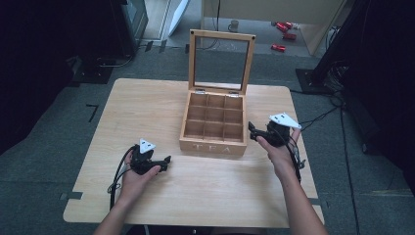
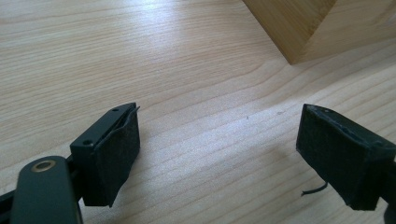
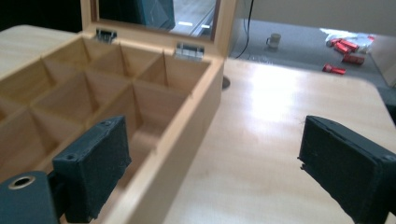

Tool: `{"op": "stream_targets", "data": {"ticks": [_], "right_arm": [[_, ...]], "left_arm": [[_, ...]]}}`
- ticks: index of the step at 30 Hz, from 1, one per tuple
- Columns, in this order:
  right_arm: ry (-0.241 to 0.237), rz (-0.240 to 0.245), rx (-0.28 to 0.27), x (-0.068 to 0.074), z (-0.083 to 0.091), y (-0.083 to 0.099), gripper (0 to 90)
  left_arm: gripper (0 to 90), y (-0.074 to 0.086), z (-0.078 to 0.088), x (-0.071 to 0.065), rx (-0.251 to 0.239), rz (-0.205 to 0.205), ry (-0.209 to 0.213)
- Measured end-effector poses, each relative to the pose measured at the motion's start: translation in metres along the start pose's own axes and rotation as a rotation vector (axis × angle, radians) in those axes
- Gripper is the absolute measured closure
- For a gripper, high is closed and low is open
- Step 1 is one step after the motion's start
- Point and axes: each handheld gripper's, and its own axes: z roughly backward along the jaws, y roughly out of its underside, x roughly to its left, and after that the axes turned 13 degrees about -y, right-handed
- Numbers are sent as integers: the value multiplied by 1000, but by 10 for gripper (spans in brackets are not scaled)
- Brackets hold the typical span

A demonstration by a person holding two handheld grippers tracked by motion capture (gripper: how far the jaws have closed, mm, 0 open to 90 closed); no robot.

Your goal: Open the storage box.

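A wooden tea box (image 1: 214, 147) marked "TEA" stands open at the middle of the table (image 1: 147, 107). Its glass-paned lid (image 1: 250, 63) is upright at the back, and its compartments (image 3: 70, 93) hold nothing. My left gripper (image 1: 167, 161) lies low on the table, left of the box's front, with its jaws open over bare wood (image 2: 219, 149). The box's corner (image 2: 289, 28) shows ahead of it. My right gripper (image 1: 251, 131) sits at the box's right front corner. It is open (image 3: 215, 163), with one jaw over a compartment, the other over the table, and the box's side wall (image 3: 187, 140) between them, untouched.
On the floor beyond the table lie red packets (image 1: 282, 29) and a small cup (image 1: 234, 24). Dark equipment (image 1: 132, 19) stands at the back left. Cables (image 1: 318, 117) trail on the floor off the table's right edge.
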Motion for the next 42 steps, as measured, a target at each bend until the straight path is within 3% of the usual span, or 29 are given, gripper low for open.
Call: {"op": "stream_targets", "data": {"ticks": [13, 22, 32, 37, 42], "right_arm": [[22, -56, 65, -10, 43, 60, 54], [42, -59, 134, -12, 58, 92, 53], [65, -15, 326, -4, 64, 120, 52], [41, -74, 298, -7, 67, 125, 52], [41, -75, 298, -7, 67, 125, 50]], "left_arm": [[142, 0, 0, -2, 1, -11, -8], [143, 1, 1, -3, 2, -18, -13], [144, 1, 1, -3, 2, -21, -15], [145, 1, 1, -3, 2, -22, -16], [145, 1, 1, -5, 4, -32, -26]]}}
